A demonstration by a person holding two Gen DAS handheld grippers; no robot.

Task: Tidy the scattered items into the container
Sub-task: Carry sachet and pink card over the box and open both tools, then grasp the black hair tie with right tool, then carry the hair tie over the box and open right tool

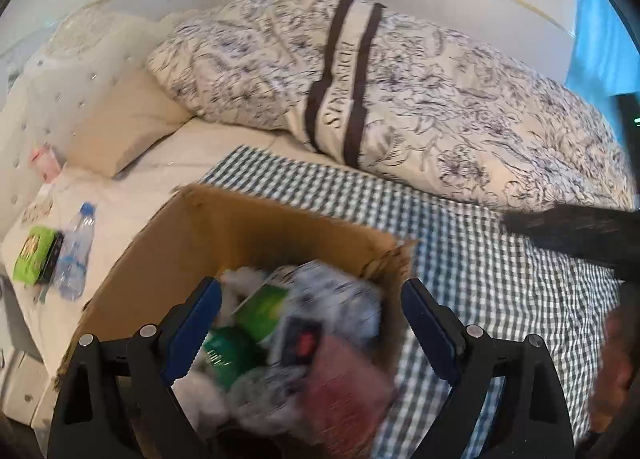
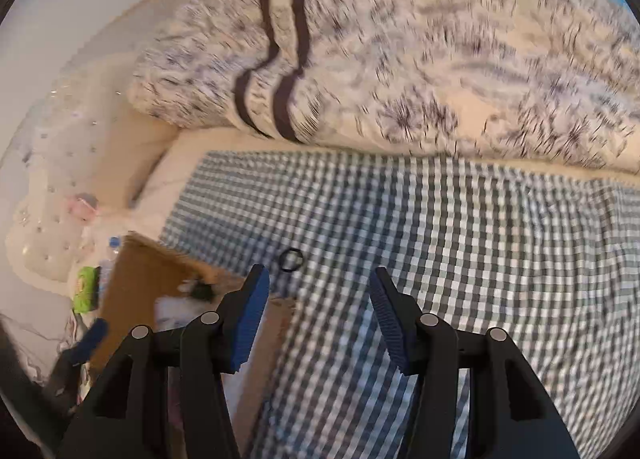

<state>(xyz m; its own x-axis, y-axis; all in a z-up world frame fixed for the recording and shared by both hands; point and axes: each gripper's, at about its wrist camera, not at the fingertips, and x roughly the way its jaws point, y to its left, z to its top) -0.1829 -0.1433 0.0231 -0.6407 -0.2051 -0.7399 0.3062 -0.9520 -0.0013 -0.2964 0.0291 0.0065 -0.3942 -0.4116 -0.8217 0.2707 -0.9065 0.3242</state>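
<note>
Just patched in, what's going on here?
A person is tidying bed clutter into a cardboard box. The left gripper hangs open over the box, which already holds several items. The right gripper is open above the checked cloth, near a small black ring. A bottle and green pack lie outside.

Lettering on the bedding

The floral duvet (image 1: 400, 99), at about twelve o'clock in the left wrist view, carries sideways capitals between two dark stripes, possibly ending "PARIS"; prints on the boxes are too blurred.
</note>
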